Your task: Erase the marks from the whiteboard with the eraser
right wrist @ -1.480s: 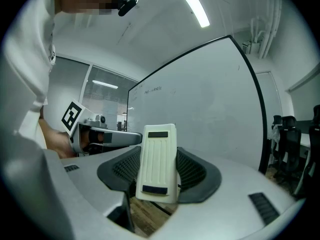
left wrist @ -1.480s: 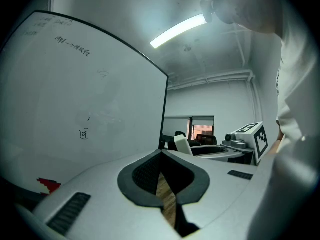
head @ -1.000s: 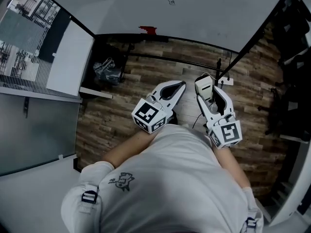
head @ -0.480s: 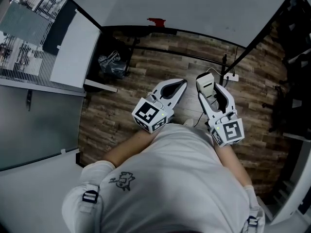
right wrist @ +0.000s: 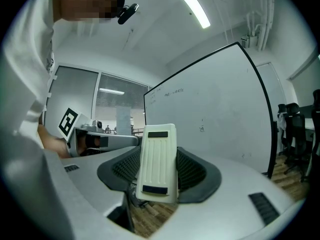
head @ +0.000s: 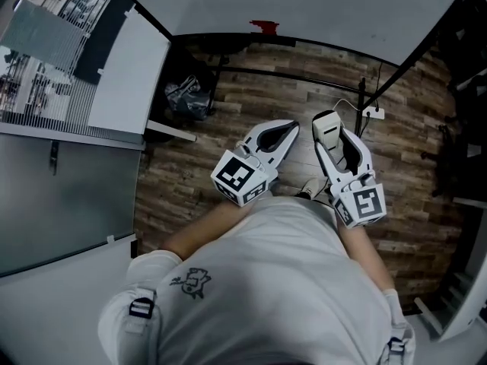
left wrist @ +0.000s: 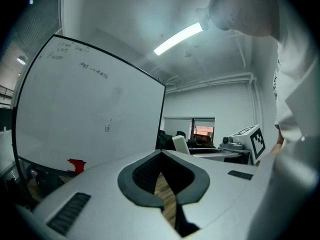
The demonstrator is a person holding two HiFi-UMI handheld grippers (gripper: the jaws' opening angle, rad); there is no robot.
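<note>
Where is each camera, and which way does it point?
Head view: on the person's head, facing steeply down at wooden floor and whiteboard; shows shirt, forearms, left gripper, right gripper.
Left gripper view: on the left gripper, facing along its shut jaws toward the whiteboard; shirt at right.
Right gripper view: on the right gripper, facing the whiteboard past its clamped eraser; shirt at left.
Both gripper views share the whiteboard.

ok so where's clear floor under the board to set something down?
Bare wood floor between the board's base bar and the left claw. Also the strip right of the right claw, up to the dark chairs. Crowded: the crumpled bag at left beside the white panel, and the power strip with its cable at right.
</note>
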